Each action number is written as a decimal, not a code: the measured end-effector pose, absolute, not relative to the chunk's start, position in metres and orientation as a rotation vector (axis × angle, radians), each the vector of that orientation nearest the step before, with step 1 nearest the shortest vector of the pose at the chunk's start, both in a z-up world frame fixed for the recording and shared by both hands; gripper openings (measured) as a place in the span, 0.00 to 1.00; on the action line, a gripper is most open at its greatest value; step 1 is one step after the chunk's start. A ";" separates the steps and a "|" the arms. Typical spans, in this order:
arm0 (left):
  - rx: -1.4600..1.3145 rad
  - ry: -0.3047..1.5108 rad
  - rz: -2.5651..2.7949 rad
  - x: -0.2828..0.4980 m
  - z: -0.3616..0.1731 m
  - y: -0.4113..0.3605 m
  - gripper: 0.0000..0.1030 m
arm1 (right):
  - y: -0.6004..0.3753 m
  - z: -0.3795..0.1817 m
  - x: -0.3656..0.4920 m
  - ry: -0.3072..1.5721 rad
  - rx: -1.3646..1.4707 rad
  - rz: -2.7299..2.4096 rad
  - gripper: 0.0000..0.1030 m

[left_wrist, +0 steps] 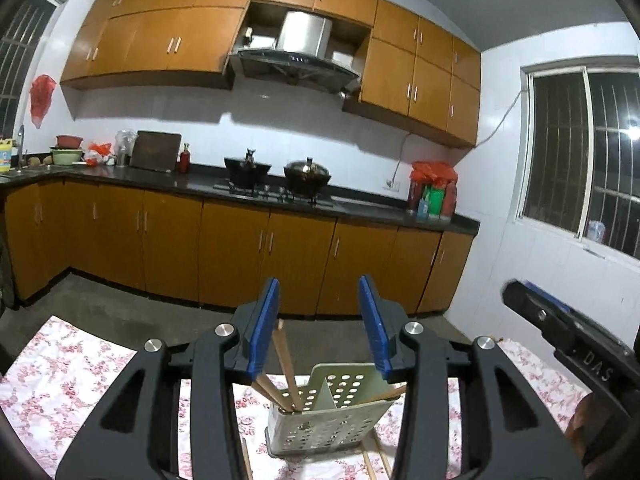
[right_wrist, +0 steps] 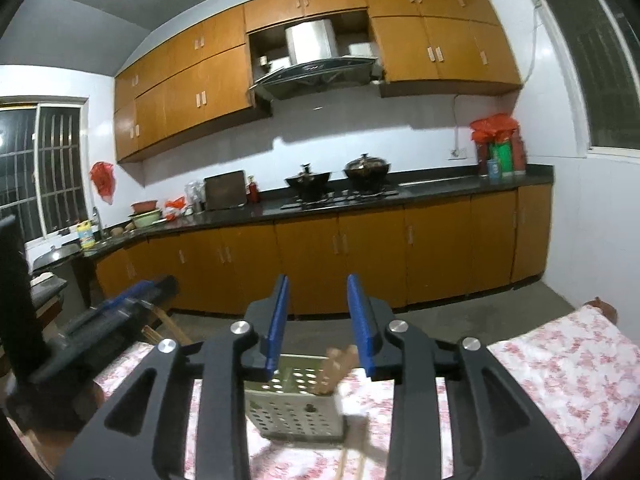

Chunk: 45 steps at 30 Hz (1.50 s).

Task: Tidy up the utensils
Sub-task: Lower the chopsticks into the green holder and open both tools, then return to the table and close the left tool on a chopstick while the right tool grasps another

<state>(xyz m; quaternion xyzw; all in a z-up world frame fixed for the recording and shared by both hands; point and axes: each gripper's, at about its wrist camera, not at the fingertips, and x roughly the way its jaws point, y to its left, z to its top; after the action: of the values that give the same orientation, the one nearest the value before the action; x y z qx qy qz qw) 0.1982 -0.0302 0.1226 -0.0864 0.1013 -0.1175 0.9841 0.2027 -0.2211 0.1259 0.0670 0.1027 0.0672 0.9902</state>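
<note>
Blue pads on the left claw (left_wrist: 319, 326) sit apart, nothing pinched, pointing nearly level over the pale perforated utensil holder (left_wrist: 324, 416) on the floral-cloth bench (left_wrist: 72, 376). Wooden chopsticks (left_wrist: 285, 364) stand in its left compartment, leaning by the left pad, and more lie on the cloth nearby. Only this view shows "DAS" on the other claw's body at right.

Right wrist view: the right claw (right_wrist: 318, 322) is also spread and empty, same near-level pose. Its holder looks blurry, with chopsticks (right_wrist: 336, 368) sticking out the right side.
</note>
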 end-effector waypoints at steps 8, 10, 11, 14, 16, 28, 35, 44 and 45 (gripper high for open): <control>-0.212 0.210 -0.145 0.148 0.114 0.019 0.48 | -0.271 0.069 0.187 0.397 0.168 0.001 0.32; -0.201 0.253 -0.098 0.141 0.097 0.031 0.48 | -0.276 0.043 0.195 0.493 0.165 -0.013 0.32; -0.193 0.292 -0.068 0.140 0.083 0.037 0.48 | -0.277 0.022 0.199 0.565 0.158 -0.021 0.32; -0.188 0.422 -0.039 0.144 0.046 0.047 0.48 | -0.270 -0.023 0.206 0.715 0.148 0.009 0.32; -0.190 0.537 -0.027 0.148 0.015 0.051 0.48 | -0.262 -0.046 0.204 0.772 0.153 0.045 0.29; -0.162 0.795 -0.139 0.150 -0.061 0.027 0.37 | -0.215 -0.101 0.203 0.904 0.042 0.101 0.09; -0.139 0.868 -0.209 0.148 -0.081 0.008 0.24 | -0.245 -0.098 0.206 0.898 0.097 0.007 0.08; -0.093 0.907 -0.224 0.149 -0.090 -0.003 0.19 | -0.250 -0.100 0.206 0.891 0.084 0.002 0.08; -0.084 0.906 -0.221 0.149 -0.090 -0.004 0.19 | -0.251 -0.100 0.205 0.891 0.083 0.000 0.08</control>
<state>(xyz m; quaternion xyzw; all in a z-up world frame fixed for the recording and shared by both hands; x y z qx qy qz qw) 0.1489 -0.0036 -0.0900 -0.0407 0.4365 -0.1066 0.8924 0.2055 -0.2509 -0.1005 0.0401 0.4308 0.0002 0.9016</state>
